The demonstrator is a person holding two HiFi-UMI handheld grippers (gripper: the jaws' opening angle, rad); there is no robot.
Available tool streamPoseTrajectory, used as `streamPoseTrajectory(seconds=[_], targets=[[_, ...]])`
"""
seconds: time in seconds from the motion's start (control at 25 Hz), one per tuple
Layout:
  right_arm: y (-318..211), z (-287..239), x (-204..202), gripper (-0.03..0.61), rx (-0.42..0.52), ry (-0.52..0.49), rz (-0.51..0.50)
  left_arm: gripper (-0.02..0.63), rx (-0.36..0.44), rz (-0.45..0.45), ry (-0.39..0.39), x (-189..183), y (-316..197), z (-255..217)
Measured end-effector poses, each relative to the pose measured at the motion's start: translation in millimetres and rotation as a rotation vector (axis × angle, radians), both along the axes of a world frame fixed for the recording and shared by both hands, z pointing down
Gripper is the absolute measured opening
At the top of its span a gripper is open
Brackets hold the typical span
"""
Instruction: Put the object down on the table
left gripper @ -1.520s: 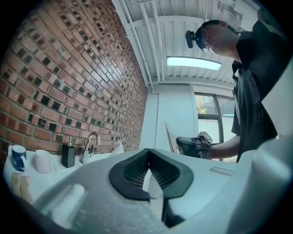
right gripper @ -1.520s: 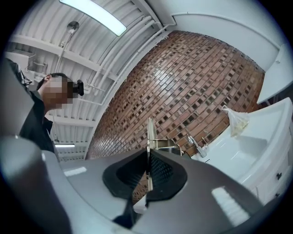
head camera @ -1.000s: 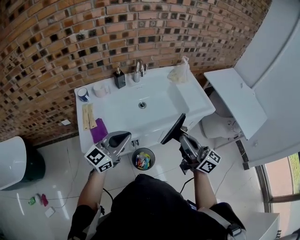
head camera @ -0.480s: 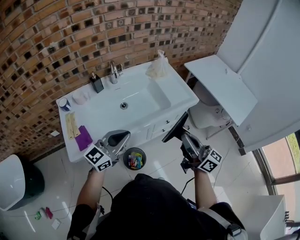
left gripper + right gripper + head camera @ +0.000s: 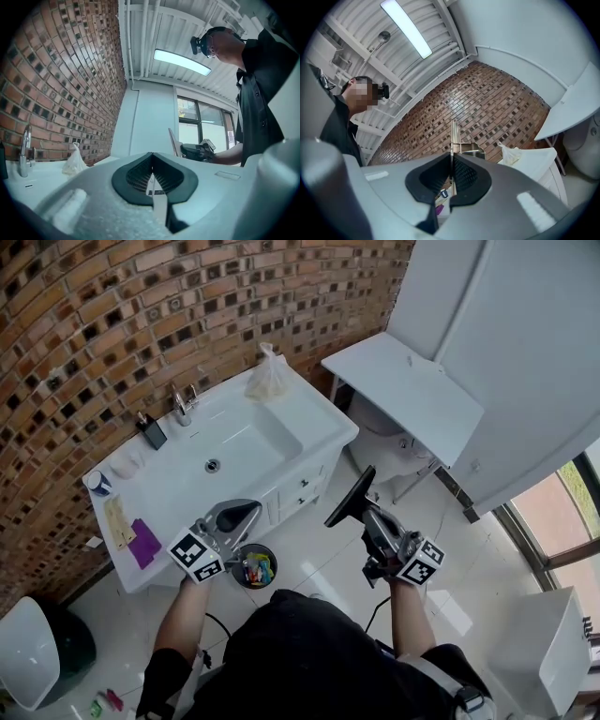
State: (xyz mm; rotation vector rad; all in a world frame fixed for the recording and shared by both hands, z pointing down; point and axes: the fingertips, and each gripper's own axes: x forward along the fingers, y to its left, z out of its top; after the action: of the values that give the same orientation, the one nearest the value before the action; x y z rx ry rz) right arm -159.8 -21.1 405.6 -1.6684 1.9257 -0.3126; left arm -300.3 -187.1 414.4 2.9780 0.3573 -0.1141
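Progress: not done. The flat dark panel [image 5: 351, 499] is up in the air, nipped in the right tongs [image 5: 371, 514], so the whole set-down looks left to do.
Room: brick wall [image 5: 141, 315] ahead of both tongs, glossy floor [image 5: 319, 554] beneath them.
Sink unit [image 5: 234, 442]: white, ahead of the left tongs [image 5: 242, 517].
Bench [image 5: 403, 390]: white top, ahead and right of the right tongs, well apart.
Left tongs: pressed together, nothing held.
Right tongs: clamped on the panel's edge.
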Motion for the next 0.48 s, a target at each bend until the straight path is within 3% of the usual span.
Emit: streamPoseTrajectory(seconds=[0.48], targets=[[32, 7, 26, 0.008, 0.019, 0.003, 0.032, 0.0, -0.019, 0.105, -0.016, 53, 38, 8]])
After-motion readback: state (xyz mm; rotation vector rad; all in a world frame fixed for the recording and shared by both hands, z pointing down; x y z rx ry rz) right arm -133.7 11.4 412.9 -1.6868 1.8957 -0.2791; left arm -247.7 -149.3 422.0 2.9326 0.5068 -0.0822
